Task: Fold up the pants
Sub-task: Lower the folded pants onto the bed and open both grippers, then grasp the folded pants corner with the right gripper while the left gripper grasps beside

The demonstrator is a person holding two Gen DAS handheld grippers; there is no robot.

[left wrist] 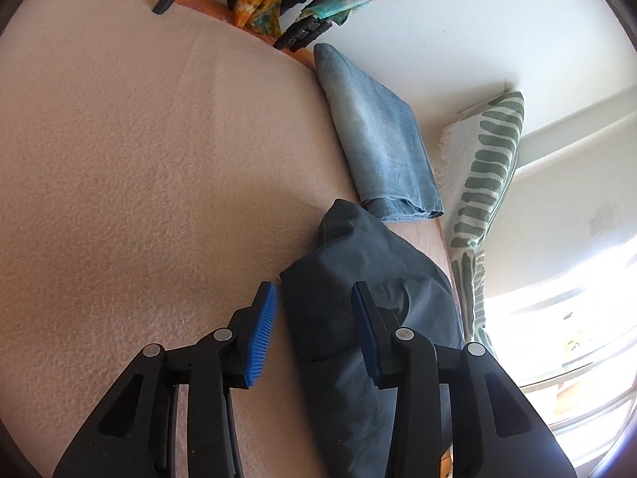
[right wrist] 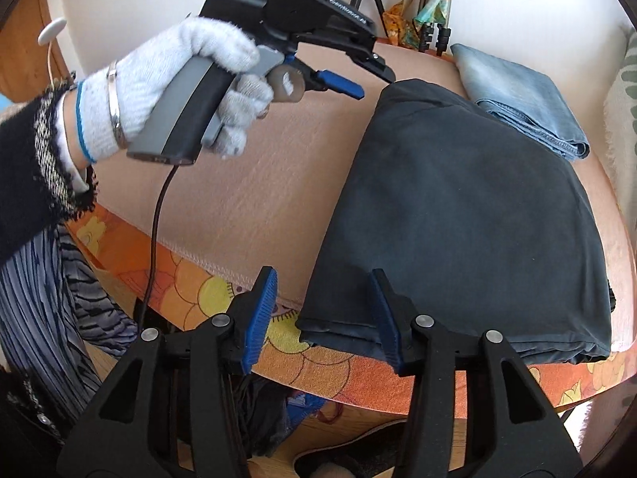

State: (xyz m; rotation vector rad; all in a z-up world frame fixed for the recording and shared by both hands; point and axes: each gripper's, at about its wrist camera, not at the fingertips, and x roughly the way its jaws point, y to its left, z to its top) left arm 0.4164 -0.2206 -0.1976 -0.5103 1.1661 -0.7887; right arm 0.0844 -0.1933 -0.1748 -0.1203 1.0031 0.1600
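Note:
Dark navy pants (right wrist: 458, 207) lie folded in a thick rectangle on the pink blanket (right wrist: 254, 183); they also show in the left wrist view (left wrist: 358, 279). My left gripper (left wrist: 314, 318) is open over the pants' far corner, and it shows in the right wrist view (right wrist: 370, 79) held by a white-gloved hand. My right gripper (right wrist: 324, 310) is open at the pants' near left corner, its right finger (right wrist: 386, 318) against the folded edge.
Folded light-blue jeans (left wrist: 382, 139) lie at the far end of the blanket, also in the right wrist view (right wrist: 521, 95). A green-patterned white cushion (left wrist: 489, 167) stands by the wall. Tripod legs (left wrist: 306, 28) and colourful cloth sit beyond. An orange floral sheet (right wrist: 191, 279) edges the bed.

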